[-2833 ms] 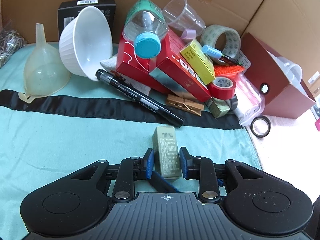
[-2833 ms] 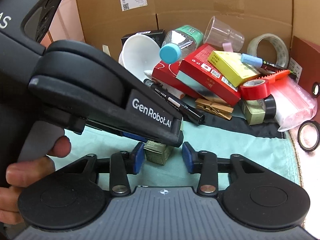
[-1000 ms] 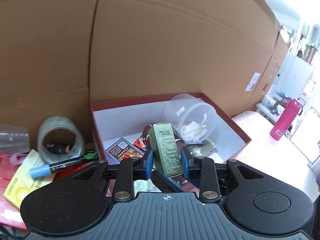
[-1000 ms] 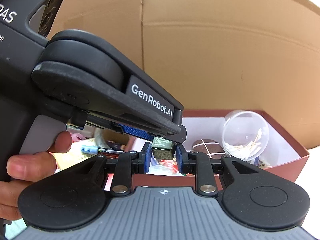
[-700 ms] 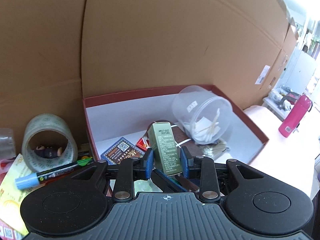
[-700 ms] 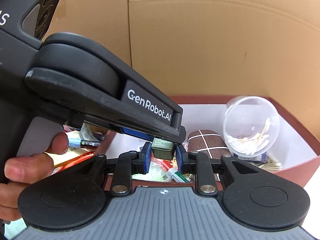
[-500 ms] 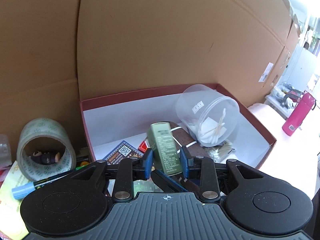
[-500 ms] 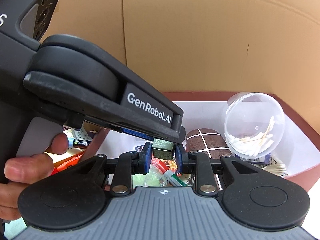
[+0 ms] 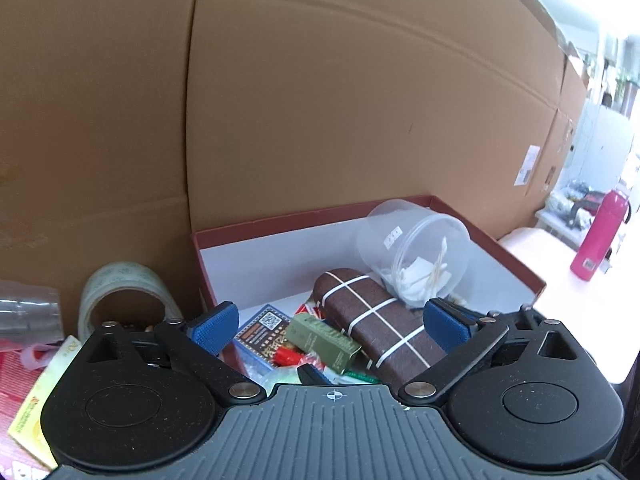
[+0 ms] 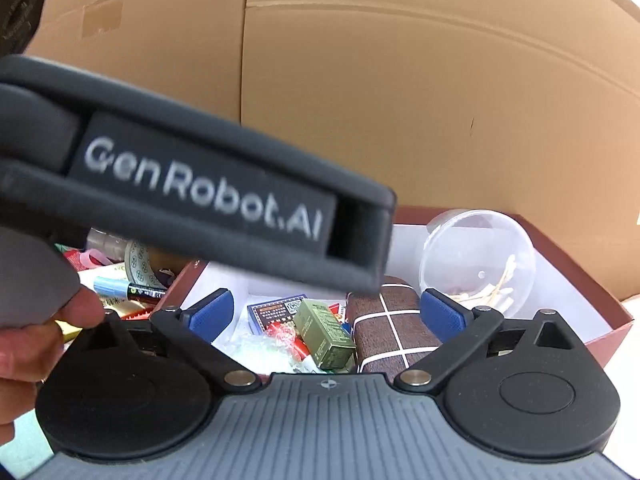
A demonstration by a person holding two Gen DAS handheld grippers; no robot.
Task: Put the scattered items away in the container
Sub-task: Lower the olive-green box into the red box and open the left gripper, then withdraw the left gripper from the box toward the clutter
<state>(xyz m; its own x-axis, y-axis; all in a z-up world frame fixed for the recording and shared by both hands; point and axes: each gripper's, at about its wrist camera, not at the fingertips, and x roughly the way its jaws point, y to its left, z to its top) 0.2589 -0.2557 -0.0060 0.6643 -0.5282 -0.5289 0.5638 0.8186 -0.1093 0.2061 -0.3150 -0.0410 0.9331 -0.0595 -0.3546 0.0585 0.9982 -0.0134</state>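
Jaws on both your left gripper [image 9: 330, 326] and right gripper [image 10: 326, 314] have just sprung wide, nothing pinched; olive box [image 9: 323, 342] lies on the clutter inside your red container [image 9: 516, 262]

I see a dark red box [image 9: 516, 264] with a white inside, an olive-green carton [image 9: 322, 342], a brown case [image 9: 384, 320] crossed by white lines, a clear tub [image 9: 416, 248], and blue pads [image 10: 210, 314] on black grippers.

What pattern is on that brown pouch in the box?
White grid lines on the brown pouch, clearest in the left wrist view.
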